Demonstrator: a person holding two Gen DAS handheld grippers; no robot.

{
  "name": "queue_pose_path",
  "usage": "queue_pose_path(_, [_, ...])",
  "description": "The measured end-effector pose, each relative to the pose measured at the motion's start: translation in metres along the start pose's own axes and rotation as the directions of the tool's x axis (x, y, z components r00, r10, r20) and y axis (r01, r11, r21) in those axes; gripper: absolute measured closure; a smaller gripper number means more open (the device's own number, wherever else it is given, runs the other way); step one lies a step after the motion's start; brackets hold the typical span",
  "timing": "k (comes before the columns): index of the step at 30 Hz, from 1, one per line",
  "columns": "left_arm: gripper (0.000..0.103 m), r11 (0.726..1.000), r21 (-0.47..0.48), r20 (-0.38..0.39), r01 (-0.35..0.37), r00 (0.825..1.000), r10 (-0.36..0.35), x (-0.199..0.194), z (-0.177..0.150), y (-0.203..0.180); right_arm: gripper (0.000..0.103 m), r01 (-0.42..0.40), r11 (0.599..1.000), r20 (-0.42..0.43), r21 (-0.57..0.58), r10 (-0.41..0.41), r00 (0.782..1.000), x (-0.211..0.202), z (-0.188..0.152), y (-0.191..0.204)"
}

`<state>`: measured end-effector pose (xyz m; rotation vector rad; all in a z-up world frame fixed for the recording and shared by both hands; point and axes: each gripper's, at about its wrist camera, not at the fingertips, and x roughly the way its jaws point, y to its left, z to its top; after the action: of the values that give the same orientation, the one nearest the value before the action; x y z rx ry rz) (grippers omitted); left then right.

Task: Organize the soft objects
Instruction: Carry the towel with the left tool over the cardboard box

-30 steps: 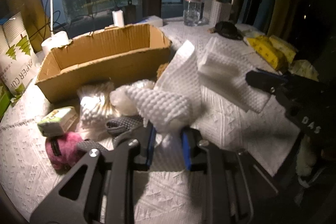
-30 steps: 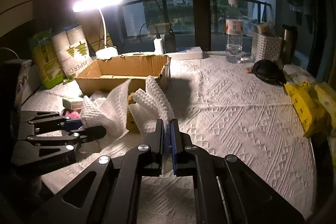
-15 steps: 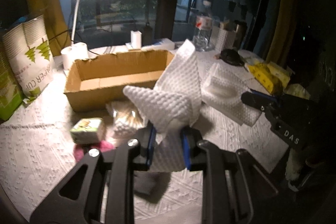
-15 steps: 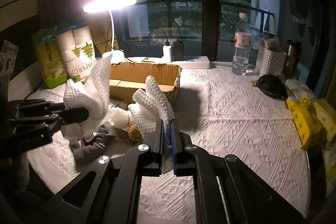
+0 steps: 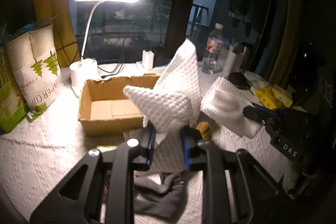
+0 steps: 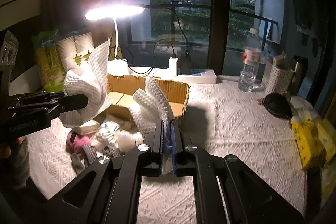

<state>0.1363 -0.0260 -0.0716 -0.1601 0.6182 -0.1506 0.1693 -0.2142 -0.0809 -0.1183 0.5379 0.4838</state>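
I hold one white bumpy waffle cloth (image 5: 176,98) with both tools. My left gripper (image 5: 168,140) is squeezed on one end and my right gripper (image 6: 167,135) is pinched tight on the other, so the cloth hangs above the table (image 6: 241,129), just in front of the open brown cardboard box (image 5: 105,102). Small soft things, like a pink fuzzy thing (image 6: 77,141), crowd the table's left side under the cloth. The right half is bare up to the yellow packs (image 6: 310,140) at the right edge.
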Motion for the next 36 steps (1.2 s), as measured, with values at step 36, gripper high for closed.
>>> queue_pose_path(36, [0.081, 1.0, -0.026, -0.058, 0.013, 0.998, -0.014, 0.117, 0.046, 0.012, 0.096, -0.045, 0.999, -0.033, 0.018, 0.046, 0.998, 0.1, 0.049, -0.025])
